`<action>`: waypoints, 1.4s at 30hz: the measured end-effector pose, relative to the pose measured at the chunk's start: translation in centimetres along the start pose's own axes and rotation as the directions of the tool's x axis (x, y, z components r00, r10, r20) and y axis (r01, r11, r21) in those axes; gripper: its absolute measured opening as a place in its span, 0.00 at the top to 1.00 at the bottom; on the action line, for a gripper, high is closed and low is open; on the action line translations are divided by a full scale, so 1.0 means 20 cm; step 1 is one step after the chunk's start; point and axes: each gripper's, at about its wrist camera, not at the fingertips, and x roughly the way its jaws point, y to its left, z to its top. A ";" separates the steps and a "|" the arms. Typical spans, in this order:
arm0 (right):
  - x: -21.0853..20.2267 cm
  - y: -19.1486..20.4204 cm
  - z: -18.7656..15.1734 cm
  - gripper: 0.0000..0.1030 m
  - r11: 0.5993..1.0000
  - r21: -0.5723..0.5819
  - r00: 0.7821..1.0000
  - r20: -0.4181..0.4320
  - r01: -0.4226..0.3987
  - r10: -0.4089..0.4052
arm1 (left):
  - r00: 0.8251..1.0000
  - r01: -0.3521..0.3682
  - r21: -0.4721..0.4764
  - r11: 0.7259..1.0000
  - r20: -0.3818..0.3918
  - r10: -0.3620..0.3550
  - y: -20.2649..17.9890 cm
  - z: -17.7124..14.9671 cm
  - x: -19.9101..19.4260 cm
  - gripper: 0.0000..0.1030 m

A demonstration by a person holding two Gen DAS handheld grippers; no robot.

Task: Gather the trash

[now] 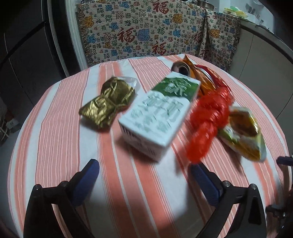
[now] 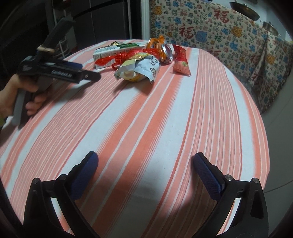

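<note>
Trash lies on a round table with an orange-striped cloth. In the left wrist view a white and green carton lies just ahead of my open, empty left gripper. A crumpled gold wrapper is to its left, a red ribbon and a yellow-green packet to its right, a crushed can behind. My right gripper is open and empty over bare cloth, far from the pile: carton, packet, can, red snack wrapper. The left gripper shows there too.
A sofa under a patterned throw stands behind the table. A dark cabinet is at the left. Pans hang at the upper right in the right wrist view. The table edge curves off to the right.
</note>
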 end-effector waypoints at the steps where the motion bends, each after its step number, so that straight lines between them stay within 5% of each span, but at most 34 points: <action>1: 0.00 0.00 0.00 0.00 1.000 0.000 1.000 0.000 0.000 0.000 | 1.000 0.000 0.004 1.000 0.001 0.000 0.00 0.02 0.02 0.00; 9: 0.00 0.01 0.00 0.00 1.000 -0.001 1.000 0.000 0.000 0.000 | 0.998 -0.006 0.095 0.995 0.067 -0.001 -0.05 0.15 0.05 0.02; 12: 0.00 0.01 0.00 0.00 1.000 0.000 1.000 0.000 0.000 0.000 | 0.998 0.006 0.122 0.993 0.068 -0.014 -0.09 0.14 0.05 0.36; 16: 0.00 0.01 0.00 0.00 1.000 0.000 1.000 0.000 0.000 0.000 | 0.998 0.005 0.071 0.997 0.069 -0.010 -0.10 0.08 -0.01 0.48; 25: 0.00 0.01 0.00 0.00 1.000 0.000 1.000 0.000 0.000 0.000 | 0.996 -0.073 -0.053 0.996 0.041 0.075 -0.26 -0.35 -0.35 0.47; 29: 0.00 0.01 0.00 0.00 1.000 0.000 1.000 0.000 0.000 0.000 | 0.999 -0.037 -0.086 0.996 0.017 0.039 -0.32 -0.50 -0.45 0.29; 36: 0.00 0.01 0.00 0.00 1.000 0.000 1.000 0.000 0.000 0.000 | 0.998 0.040 -0.026 0.999 0.053 -0.039 -0.37 -0.58 -0.60 0.29; 39: 0.00 0.02 0.01 0.00 1.000 0.000 1.000 0.000 -0.001 0.001 | 0.994 0.095 0.007 0.995 0.054 -0.095 -0.37 -0.55 -0.66 0.20; 42: 0.00 0.01 0.01 0.00 1.000 0.000 1.000 0.000 -0.001 0.001 | 0.999 0.032 0.079 0.996 0.002 -0.032 -0.42 -0.58 -0.62 0.20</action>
